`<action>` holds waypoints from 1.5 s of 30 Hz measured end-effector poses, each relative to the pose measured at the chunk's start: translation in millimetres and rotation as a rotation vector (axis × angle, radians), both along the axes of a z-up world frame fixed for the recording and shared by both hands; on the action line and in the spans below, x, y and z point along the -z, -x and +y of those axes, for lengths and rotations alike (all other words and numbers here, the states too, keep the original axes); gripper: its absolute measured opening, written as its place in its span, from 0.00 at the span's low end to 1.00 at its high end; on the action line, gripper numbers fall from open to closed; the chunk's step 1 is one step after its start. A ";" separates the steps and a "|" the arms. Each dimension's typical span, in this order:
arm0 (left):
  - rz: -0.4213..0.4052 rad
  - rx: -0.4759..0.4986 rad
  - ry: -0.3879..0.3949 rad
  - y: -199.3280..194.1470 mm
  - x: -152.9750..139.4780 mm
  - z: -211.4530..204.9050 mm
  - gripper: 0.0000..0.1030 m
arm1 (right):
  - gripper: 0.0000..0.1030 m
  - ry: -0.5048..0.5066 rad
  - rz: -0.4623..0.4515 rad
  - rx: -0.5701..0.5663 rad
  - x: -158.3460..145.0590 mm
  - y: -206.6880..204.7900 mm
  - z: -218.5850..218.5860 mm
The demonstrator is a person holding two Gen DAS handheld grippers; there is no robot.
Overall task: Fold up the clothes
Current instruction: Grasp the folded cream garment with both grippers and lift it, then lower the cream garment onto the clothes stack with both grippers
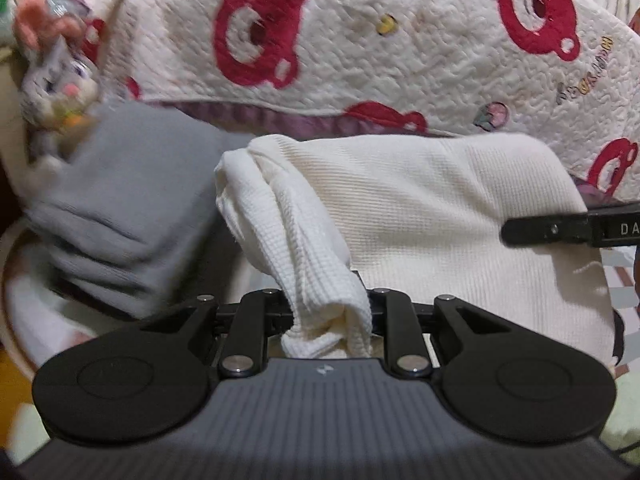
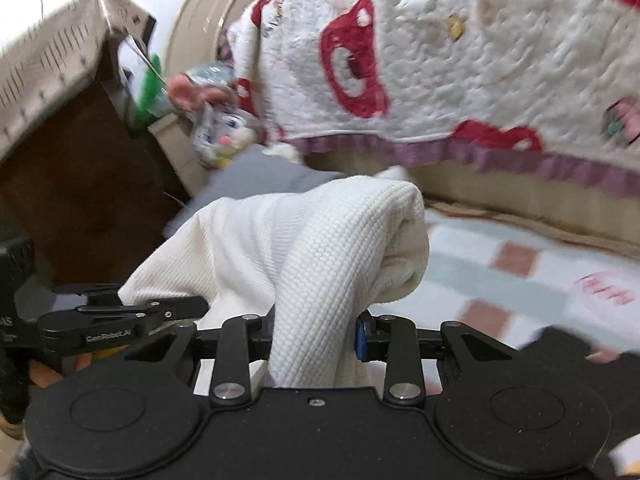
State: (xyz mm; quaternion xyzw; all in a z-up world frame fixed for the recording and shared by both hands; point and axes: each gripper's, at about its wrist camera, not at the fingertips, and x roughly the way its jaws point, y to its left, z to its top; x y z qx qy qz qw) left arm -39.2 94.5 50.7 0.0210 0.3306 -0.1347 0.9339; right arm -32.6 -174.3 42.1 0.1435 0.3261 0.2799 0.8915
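A cream waffle-knit garment (image 1: 440, 208) hangs between my two grippers, lifted off the surface. My left gripper (image 1: 326, 312) is shut on a bunched corner of it; the cloth hides the fingertips. My right gripper (image 2: 314, 328) is shut on another bunched part of the same garment (image 2: 320, 248), which drapes over the jaws. The right gripper's finger (image 1: 560, 230) shows at the right edge of the left wrist view. The left gripper (image 2: 120, 320) shows at the lower left of the right wrist view.
A folded grey garment (image 1: 120, 208) lies to the left. A quilt with red bear prints (image 1: 360, 40) hangs behind. A plush toy (image 1: 52, 80) sits at the upper left. A checked mat (image 2: 520, 272) lies below. A brown cabinet (image 2: 80, 184) stands at the left.
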 end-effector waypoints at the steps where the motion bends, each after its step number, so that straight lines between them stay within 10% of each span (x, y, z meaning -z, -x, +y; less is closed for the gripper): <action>1: -0.002 -0.011 -0.016 1.2 -10.6 10.4 0.19 | 0.36 -0.031 0.007 -0.014 -2.5 -3.3 7.3; 16: -0.011 -0.151 -0.241 -92.0 -109.6 128.5 0.19 | 0.36 -0.249 0.119 -0.176 -48.1 -120.0 141.0; 23: 0.058 -0.174 -0.229 -210.4 -73.7 155.0 0.19 | 0.36 -0.233 0.194 -0.106 -28.4 -203.2 169.7; 28: 0.154 -0.161 -0.333 -288.0 -6.0 150.9 0.21 | 0.54 -0.194 0.183 -0.101 26.2 -250.5 174.5; 35: 0.076 -0.152 -0.335 -285.2 11.2 157.2 0.25 | 0.68 -0.585 0.272 -0.124 91.6 -236.3 126.1; 43: 0.085 -0.246 -0.201 -280.2 8.8 182.8 0.31 | 0.81 -0.487 0.248 -0.128 83.2 -212.7 161.1; 45: 0.083 -0.243 -0.159 -279.5 5.0 185.5 0.24 | 0.67 -0.472 0.229 -0.156 79.9 -208.8 172.0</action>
